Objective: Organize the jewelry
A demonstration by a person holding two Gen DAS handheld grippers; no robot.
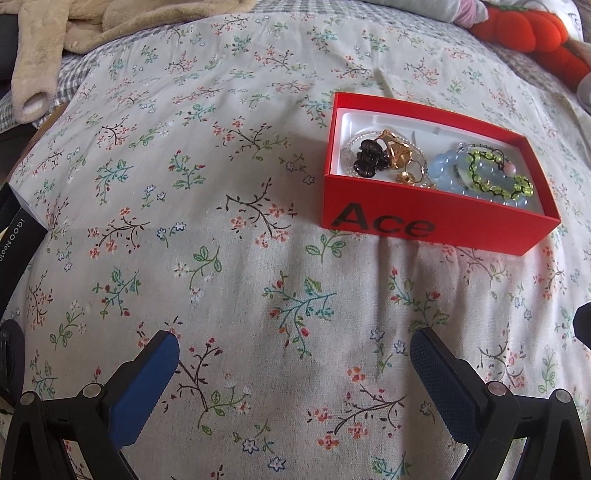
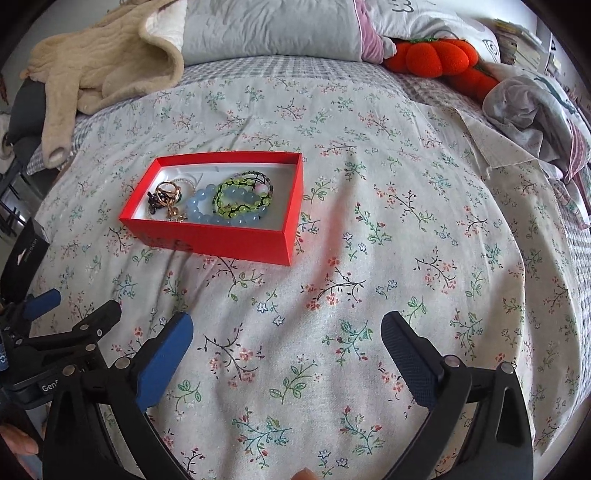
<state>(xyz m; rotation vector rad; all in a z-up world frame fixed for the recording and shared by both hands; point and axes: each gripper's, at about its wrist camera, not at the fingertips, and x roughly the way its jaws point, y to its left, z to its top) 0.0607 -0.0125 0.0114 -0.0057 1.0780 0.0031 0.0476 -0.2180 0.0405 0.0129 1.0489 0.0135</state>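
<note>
A red box (image 1: 424,218) marked "Ace" lies on the floral bedspread; the right wrist view shows the red box (image 2: 236,242) too. Inside lie a dark hair claw (image 1: 365,158), gold pieces (image 1: 400,155), a pale blue bead bracelet (image 1: 448,173) and a green bead bracelet (image 1: 495,173). The right wrist view shows the blue bracelet (image 2: 207,208) and the green bracelet (image 2: 236,199) as well. My left gripper (image 1: 295,350) hovers open over bare cloth, short of the box. My right gripper (image 2: 288,334) is open too, with nothing between its fingers. The left gripper (image 2: 85,306) also appears at the lower left of the right view.
A beige fleece garment (image 2: 103,62) lies at the far left of the bed. Pillows (image 2: 273,29) and an orange plush toy (image 2: 436,55) sit at the head. Crumpled bedding (image 2: 535,107) is heaped at the far right. A black box (image 1: 18,225) sits at the left edge.
</note>
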